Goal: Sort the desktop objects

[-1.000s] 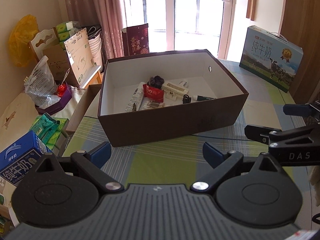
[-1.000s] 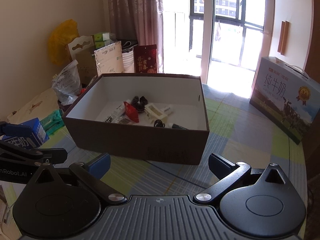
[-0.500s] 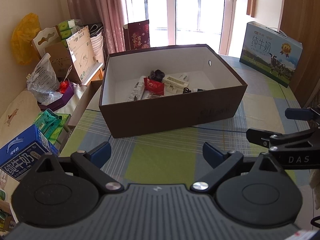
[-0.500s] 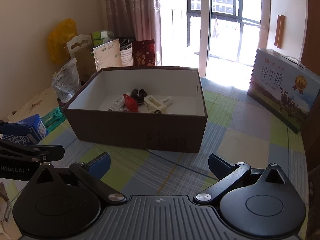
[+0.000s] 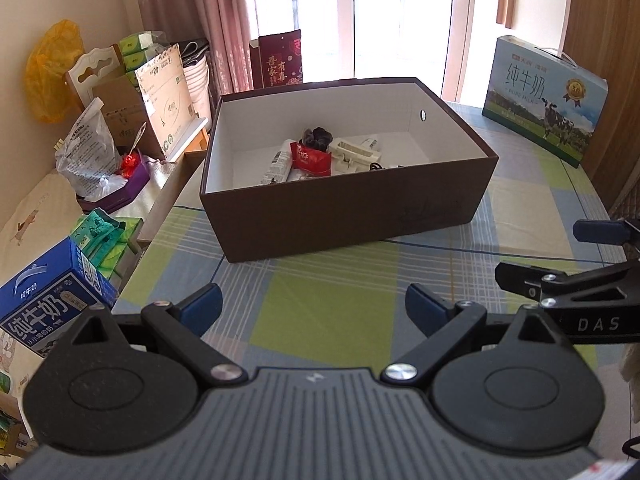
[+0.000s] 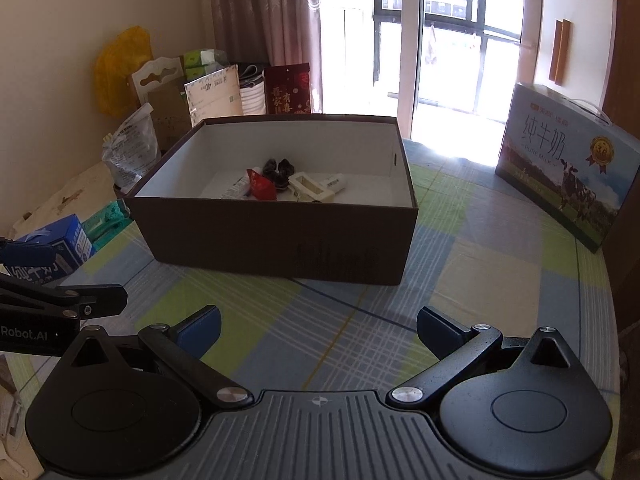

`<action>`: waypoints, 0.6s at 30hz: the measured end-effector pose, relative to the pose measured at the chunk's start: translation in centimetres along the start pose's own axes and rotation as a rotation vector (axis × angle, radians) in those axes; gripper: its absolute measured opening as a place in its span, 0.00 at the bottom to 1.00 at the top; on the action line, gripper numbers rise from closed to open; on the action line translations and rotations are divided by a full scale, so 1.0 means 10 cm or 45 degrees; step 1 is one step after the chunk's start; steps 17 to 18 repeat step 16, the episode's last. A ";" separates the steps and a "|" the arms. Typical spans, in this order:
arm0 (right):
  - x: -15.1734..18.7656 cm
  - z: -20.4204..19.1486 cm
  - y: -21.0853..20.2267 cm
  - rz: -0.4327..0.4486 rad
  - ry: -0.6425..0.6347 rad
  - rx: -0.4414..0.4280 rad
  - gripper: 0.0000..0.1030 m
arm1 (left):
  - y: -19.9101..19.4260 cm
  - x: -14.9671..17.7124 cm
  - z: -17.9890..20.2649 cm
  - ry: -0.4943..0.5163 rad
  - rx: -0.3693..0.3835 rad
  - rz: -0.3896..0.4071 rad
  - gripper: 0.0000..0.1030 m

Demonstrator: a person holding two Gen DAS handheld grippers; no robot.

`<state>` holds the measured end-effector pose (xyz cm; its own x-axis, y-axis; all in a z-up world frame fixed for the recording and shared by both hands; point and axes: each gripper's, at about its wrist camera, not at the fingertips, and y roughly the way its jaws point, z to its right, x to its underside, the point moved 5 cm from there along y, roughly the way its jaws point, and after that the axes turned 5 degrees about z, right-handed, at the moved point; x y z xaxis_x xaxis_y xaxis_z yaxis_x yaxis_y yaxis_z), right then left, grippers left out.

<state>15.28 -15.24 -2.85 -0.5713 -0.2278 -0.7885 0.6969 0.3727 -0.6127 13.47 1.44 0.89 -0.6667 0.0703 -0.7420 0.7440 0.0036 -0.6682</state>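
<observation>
Both claws, left claw (image 5: 312,306) and right claw (image 6: 318,326), gaped empty; ahead sat brown box (image 5: 352,216), white-lined, holding red packet (image 5: 312,158), tube, dark items.

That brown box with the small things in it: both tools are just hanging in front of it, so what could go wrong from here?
Some guesses. The brown box has tall walls, so a low reach might knock its near rim and shove it. The red packet, white tube and cream holder lie crowded together; open jaws could catch two at once. The left gripper and right gripper hang side by side and might bump.
</observation>
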 end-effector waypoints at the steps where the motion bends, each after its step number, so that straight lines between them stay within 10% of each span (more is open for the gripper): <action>1: 0.01 0.00 0.00 -0.002 -0.001 0.000 0.98 | 0.00 0.00 -0.01 -0.001 -0.001 -0.001 0.94; 18: 0.05 -0.01 0.06 -0.025 -0.006 0.007 0.98 | 0.08 0.02 -0.05 -0.018 -0.014 -0.016 0.94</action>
